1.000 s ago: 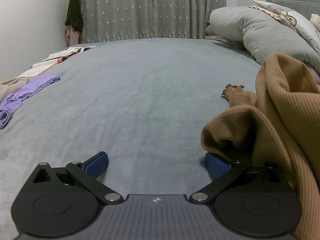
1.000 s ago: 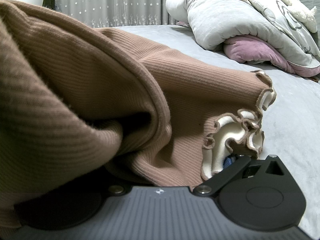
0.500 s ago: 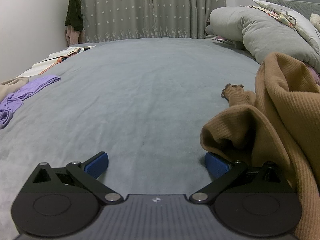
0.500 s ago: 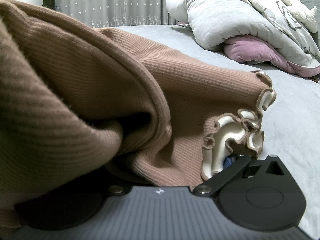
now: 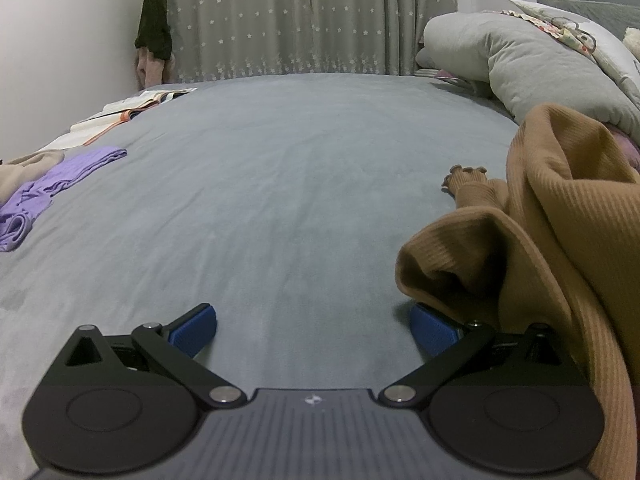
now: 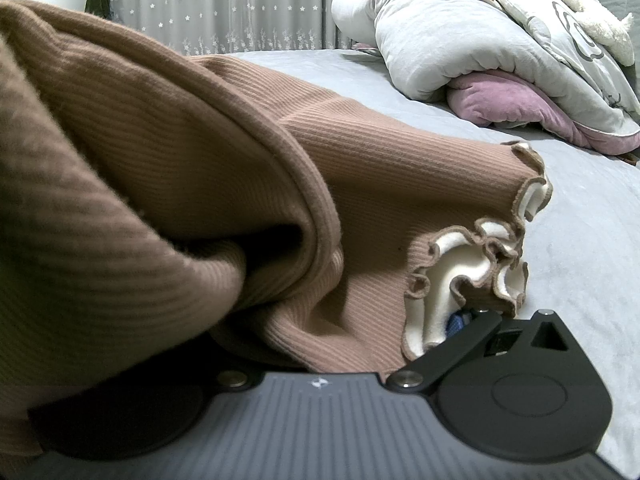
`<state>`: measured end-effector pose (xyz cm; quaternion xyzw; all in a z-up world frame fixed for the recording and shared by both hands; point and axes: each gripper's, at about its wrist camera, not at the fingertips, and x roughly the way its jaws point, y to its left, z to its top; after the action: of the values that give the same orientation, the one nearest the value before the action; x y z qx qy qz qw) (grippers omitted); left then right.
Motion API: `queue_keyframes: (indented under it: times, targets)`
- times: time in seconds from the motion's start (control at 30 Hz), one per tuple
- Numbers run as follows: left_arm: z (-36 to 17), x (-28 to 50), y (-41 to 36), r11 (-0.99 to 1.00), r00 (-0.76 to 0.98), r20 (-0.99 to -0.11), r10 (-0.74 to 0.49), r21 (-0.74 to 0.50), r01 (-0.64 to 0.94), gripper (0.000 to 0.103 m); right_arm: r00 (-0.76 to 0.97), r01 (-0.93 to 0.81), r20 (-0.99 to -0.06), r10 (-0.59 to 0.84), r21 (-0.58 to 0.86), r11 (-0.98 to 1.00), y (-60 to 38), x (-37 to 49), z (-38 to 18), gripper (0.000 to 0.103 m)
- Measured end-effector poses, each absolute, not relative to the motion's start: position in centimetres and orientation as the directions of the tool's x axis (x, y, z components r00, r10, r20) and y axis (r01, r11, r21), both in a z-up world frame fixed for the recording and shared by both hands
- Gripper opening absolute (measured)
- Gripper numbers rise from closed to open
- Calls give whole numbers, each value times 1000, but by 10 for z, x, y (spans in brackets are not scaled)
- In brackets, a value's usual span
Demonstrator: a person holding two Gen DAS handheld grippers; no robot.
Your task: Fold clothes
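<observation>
A brown ribbed garment [image 5: 568,216] with a frilled cuff [image 5: 466,172] lies heaped on the grey bed at the right of the left wrist view. My left gripper [image 5: 314,328] is open just above the bedspread, nothing between its blue pads; a fold of the garment rests on its right finger [image 5: 434,330]. In the right wrist view the same garment [image 6: 200,168] is draped over my right gripper [image 6: 320,320] and hides the left finger. A cream-lined frilled hem [image 6: 472,264] lies over the right finger [image 6: 456,322], which stands wide out, so the jaws are open.
The grey bedspread [image 5: 280,184] stretches ahead to a star-patterned curtain [image 5: 312,20]. A purple garment [image 5: 60,184] and a beige one lie at the left edge. Grey bedding [image 6: 460,32] over a pink pillow [image 6: 516,104] is piled at the right.
</observation>
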<state>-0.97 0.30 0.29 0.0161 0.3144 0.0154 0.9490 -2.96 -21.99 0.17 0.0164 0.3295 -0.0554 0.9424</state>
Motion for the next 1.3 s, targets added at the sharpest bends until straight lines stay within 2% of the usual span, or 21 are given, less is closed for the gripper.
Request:
queue_keyframes:
  times: [0.27, 0.4, 0.57, 0.7, 0.83, 0.97, 1.1, 1.17, 1.2, 1.27, 1.3]
  targets:
    - [13, -25, 0, 998, 764, -642, 56, 21, -56, 102, 755, 126, -648, -103, -10, 992, -213, -41, 6, 103]
    - [21, -32, 5, 999, 749, -662, 36, -7, -54, 102, 711, 95, -700, -74, -9, 995, -218, -53, 15, 103]
    - [40, -48, 24, 996, 741, -671, -25, -77, -36, 102, 642, -134, -764, 70, -23, 991, -238, -61, 28, 103]
    - [53, -64, 35, 996, 765, -641, -53, -85, -2, 102, 753, -5, -655, -62, -100, 995, -285, -95, 57, 103]
    - [62, -79, 24, 997, 780, -621, -69, -11, 79, 102, 863, 106, -496, -90, 4, 994, -330, -118, 80, 103]
    - [70, -99, 3, 983, 810, -580, -89, 80, 165, 102, 832, 36, -552, 60, 162, 986, -334, -106, 76, 103]
    - [74, -110, -6, 975, 814, -572, -102, 106, 197, 102, 775, -169, -558, 297, 269, 948, -299, -103, 73, 103]
    - [74, -111, -9, 974, 814, -572, -97, 113, 195, 102, 793, -236, -519, 319, 222, 946, -279, -112, 75, 103]
    - [75, -112, -9, 974, 815, -572, -96, 115, 196, 102, 803, -268, -499, 326, 186, 945, -270, -116, 75, 100]
    - [76, -110, -10, 974, 811, -577, -100, 111, 199, 102, 815, -331, -472, 337, 98, 939, -254, -123, 73, 71]
    - [77, -110, -9, 973, 807, -581, -106, 106, 204, 102, 809, -343, -485, 331, 67, 937, -246, -123, 71, 36]
